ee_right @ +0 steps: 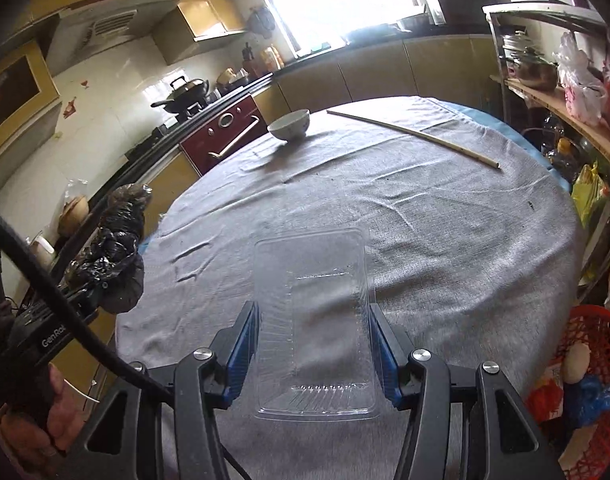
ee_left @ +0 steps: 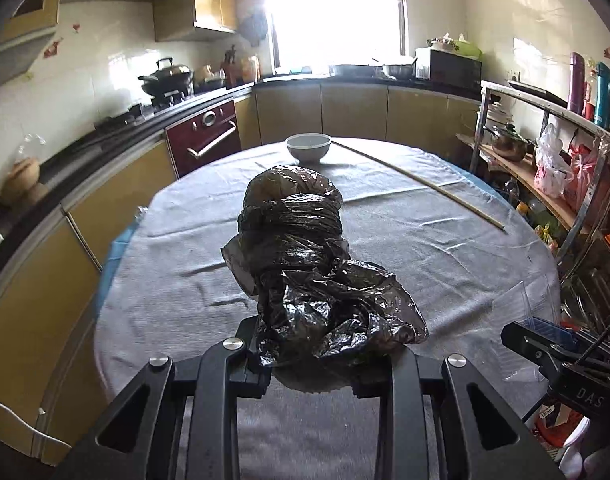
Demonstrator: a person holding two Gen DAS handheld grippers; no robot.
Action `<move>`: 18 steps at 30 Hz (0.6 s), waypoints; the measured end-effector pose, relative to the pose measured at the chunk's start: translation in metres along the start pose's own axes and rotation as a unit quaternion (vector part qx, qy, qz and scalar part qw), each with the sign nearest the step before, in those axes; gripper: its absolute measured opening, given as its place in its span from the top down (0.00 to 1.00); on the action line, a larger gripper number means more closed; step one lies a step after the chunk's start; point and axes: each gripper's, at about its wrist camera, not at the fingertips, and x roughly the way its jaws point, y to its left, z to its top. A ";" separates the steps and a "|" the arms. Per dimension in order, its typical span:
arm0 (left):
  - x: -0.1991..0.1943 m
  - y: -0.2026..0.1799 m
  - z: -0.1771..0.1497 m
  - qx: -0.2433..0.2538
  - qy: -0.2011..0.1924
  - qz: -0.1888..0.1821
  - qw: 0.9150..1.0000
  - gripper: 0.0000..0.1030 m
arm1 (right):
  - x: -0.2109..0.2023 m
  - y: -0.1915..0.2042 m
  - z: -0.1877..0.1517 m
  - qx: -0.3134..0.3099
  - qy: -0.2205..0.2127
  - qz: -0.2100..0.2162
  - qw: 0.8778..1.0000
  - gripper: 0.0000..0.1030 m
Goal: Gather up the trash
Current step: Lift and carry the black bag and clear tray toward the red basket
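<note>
A crumpled black plastic bag (ee_left: 301, 264) hangs in front of the left wrist camera above the grey-clothed table (ee_left: 445, 248), and my left gripper (ee_left: 325, 360) is shut on its lower end, which hides the fingertips. The right wrist view shows the same bag (ee_right: 117, 248) at the left, held up by the left gripper (ee_right: 85, 292). A clear plastic tray (ee_right: 325, 264) lies lengthwise between my right gripper's (ee_right: 312, 312) blue pads, which press on its long sides, just above the cloth. In the left wrist view the right gripper (ee_left: 545, 344) with the tray (ee_left: 521, 304) sits at the lower right.
A white bowl (ee_left: 308, 147) and a long thin wooden stick (ee_left: 417, 182) lie at the table's far side. Kitchen counters run along the left and back. A metal shelf rack (ee_left: 545, 152) stands at the right, with a red basket (ee_right: 597, 360) beside the table. A hand (ee_right: 53, 412) grips the left tool.
</note>
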 end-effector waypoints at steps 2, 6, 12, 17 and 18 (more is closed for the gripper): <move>-0.012 -0.001 -0.003 0.002 -0.010 0.004 1.000 0.71 | -0.006 0.002 -0.002 -0.001 -0.005 0.003 1.000 0.45; -0.033 -0.005 -0.004 0.009 -0.031 0.013 0.999 0.71 | -0.023 0.009 -0.006 -0.009 -0.019 0.008 1.000 0.45; -0.065 -0.015 -0.001 0.025 -0.067 0.028 0.997 0.71 | -0.042 0.011 -0.005 -0.012 -0.038 0.017 0.999 0.45; -0.082 -0.029 0.003 0.043 -0.089 0.034 0.995 0.71 | -0.056 0.009 -0.001 -0.007 -0.056 0.022 0.998 0.45; -0.084 -0.031 0.003 0.045 -0.092 0.033 0.994 0.71 | -0.058 0.008 -0.001 -0.006 -0.058 0.023 0.998 0.45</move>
